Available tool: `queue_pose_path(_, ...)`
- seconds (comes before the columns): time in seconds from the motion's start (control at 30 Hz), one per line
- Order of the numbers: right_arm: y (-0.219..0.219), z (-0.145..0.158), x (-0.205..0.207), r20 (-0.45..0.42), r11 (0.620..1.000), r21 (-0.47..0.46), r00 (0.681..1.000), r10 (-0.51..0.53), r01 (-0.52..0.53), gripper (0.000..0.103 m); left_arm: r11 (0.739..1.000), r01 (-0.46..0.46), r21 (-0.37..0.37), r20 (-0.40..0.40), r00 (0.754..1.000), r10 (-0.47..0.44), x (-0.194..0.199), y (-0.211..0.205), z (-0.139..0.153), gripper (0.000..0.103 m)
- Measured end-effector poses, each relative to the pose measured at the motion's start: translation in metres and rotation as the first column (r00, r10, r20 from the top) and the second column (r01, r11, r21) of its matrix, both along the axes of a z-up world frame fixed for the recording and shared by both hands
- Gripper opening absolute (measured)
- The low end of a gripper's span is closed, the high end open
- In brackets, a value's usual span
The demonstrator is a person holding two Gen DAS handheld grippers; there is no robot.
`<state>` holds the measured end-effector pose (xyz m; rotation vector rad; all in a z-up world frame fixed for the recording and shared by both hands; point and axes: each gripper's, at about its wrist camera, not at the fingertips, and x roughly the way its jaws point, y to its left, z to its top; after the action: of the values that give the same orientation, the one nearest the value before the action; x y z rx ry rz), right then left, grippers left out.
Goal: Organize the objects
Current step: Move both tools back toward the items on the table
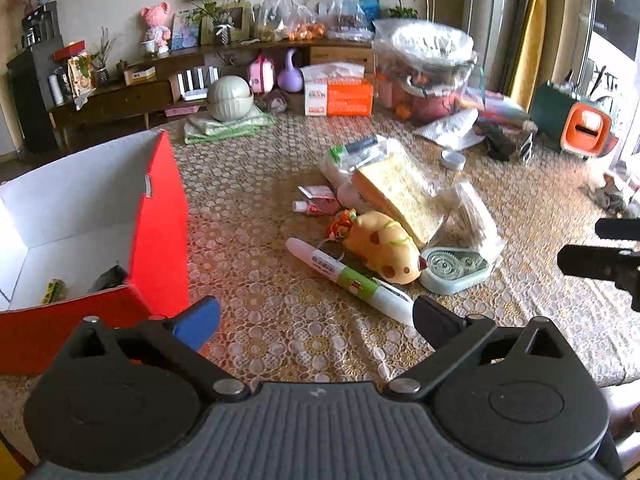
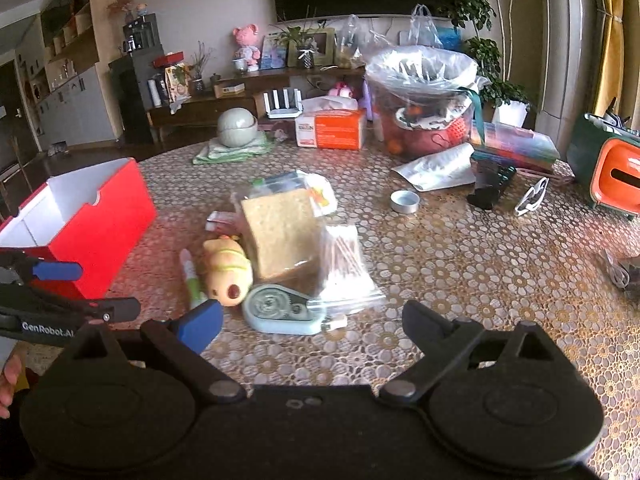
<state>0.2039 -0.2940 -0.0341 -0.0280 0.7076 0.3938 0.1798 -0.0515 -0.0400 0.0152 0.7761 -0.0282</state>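
"GenRobot.AI" on left claw [image 2: 86, 290]

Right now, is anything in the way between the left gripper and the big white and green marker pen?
Nothing visible blocks it. The left gripper has its jaws open and empty, and the white and green marker pen lies just ahead on bare lace tablecloth. The yellow spotted squishy toy sits behind the pen.
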Motion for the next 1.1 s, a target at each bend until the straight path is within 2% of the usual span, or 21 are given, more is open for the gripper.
queue_pose_path(0.3,0.001,-0.023,0.035,-0.008,0.998,-0.051,1.0,-0.021,0.021,0.095,1.0,-0.014,0.018,-0.061,0.998,0.015,0.031,-0.023,-0.029,0.103)
queue_pose_path(0.47,0.003,-0.037,0.063,-0.03,0.997,-0.067,0.999,-0.028,0.026,0.094,0.999,-0.024,0.048,-0.059,0.998,0.027,0.045,-0.036,-0.043,0.103)
queue_pose_path(0.83,0.014,-0.053,0.092,-0.049,0.997,-0.08,0.999,-0.013,0.009,0.088,0.993,-0.087,0.073,-0.044,0.995,0.091,0.062,-0.049,-0.063,0.103)
queue_pose_path(1.0,0.017,-0.065,0.103,-0.076,0.996,-0.086,0.997,-0.022,0.015,0.081,0.994,-0.062,0.086,-0.049,0.997,0.066,0.06,-0.056,-0.071,0.103)
queue_pose_path(1.1,0.018,-0.071,0.106,-0.088,0.996,-0.083,0.996,-0.025,0.018,0.079,0.996,-0.063,0.069,-0.044,0.997,0.066,0.058,-0.053,-0.073,0.103)
